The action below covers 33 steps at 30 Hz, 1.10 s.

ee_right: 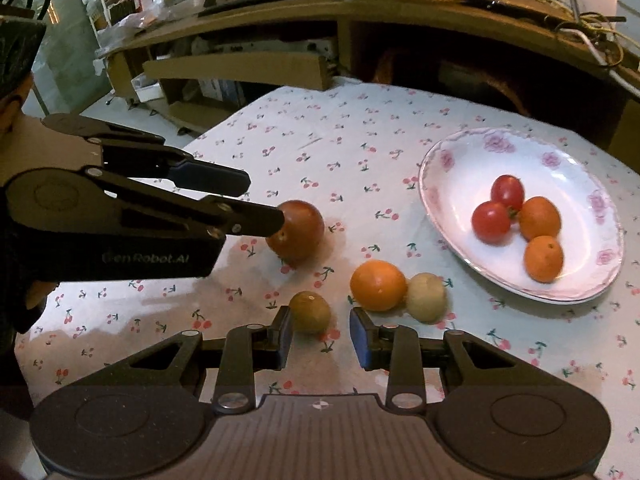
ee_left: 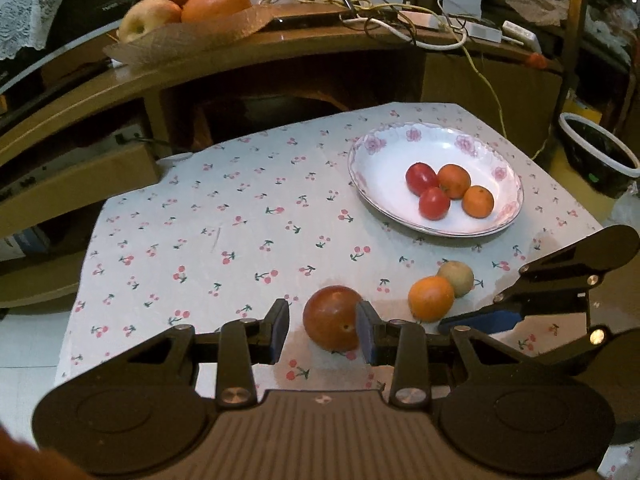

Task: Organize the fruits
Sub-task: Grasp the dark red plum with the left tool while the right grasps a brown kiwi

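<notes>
A white floral plate (ee_left: 368,160) (ee_right: 440,168) holds two red tomatoes (ee_left: 422,178) (ee_right: 491,222) and two small oranges (ee_left: 478,201) (ee_right: 543,258). On the cloth lie a dark red tomato (ee_left: 330,318) (ee_right: 298,230), an orange (ee_left: 431,298) (ee_right: 378,285), a pale round fruit (ee_left: 460,278) (ee_right: 426,296) and a brown fruit (ee_right: 310,312). My left gripper (ee_left: 322,330) (ee_right: 262,202) is open around the dark red tomato, whose right side touches the right finger. My right gripper (ee_right: 318,336) (ee_left: 480,320) is open around the brown fruit.
The table has a cherry-print cloth (ee_left: 224,232) (ee_right: 352,136). Behind it a wooden shelf (ee_left: 280,52) carries a basket of large fruits (ee_left: 180,4) and tangled cables (ee_left: 400,20). A dark bowl (ee_left: 600,152) stands on the floor at the right.
</notes>
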{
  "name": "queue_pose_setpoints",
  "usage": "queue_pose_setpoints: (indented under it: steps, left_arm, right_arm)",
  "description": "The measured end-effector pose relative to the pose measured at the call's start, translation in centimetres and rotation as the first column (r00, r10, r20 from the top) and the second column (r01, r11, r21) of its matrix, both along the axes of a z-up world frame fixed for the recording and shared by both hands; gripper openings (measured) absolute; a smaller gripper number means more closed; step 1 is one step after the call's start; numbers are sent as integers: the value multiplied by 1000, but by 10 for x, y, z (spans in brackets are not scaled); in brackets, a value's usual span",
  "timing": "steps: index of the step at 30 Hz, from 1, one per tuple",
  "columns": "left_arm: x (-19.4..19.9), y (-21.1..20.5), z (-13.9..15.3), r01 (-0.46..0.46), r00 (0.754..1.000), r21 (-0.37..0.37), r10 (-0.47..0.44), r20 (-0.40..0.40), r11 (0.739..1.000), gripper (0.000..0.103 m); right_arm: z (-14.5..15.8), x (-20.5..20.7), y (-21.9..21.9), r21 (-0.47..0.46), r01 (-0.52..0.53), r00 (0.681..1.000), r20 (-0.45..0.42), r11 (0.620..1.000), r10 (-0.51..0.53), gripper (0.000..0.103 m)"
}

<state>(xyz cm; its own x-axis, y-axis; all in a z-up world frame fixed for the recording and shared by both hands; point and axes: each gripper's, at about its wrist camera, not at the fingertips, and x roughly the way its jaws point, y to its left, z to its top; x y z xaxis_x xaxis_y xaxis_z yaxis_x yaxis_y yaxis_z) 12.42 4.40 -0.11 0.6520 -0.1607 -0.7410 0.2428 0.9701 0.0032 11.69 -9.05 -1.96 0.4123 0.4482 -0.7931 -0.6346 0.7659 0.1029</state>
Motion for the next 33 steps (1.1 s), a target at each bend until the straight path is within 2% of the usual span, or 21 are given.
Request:
queue_pose_setpoints:
  steps: [3, 6, 10, 18, 22, 25, 33]
  left_arm:
    - [6, -2, -4, 17, 1000, -13, -17, -6, 1000, 42]
    - [11, -6, -9, 31, 999, -17, -31, -9, 999, 47]
    - [16, -10, -15, 50, 998, -32, -51, -22, 998, 50]
    - [17, -13, -21, 68, 996, -50, -70, -49, 996, 50]
    - [17, -19, -27, 83, 995, -18, -84, -60, 996, 50]
    - [20, -18, -32, 77, 994, -24, -79, -81, 997, 50]
    - [22, -20, -33, 71, 995, -27, -73, -67, 997, 48]
  right_arm:
    - [-3, 3, 4, 12, -14, 1000, -9, 1000, 14, 33]
    - [-5, 3, 7, 8, -25, 1000, -19, 1000, 25, 33]
    - [-9, 5, 2, 13, -10, 1000, -29, 1000, 11, 25]
    - [-5, 10, -9, 40, 14, 999, -50, 999, -12, 25]
    - [-2, 8, -17, 34, 26, 998, -60, 999, -24, 25]
    - [-3, 6, -25, 28, 40, 996, -75, 999, -38, 25]
    - [-3, 9, -37, 29, 66, 994, -90, 997, -64, 25]
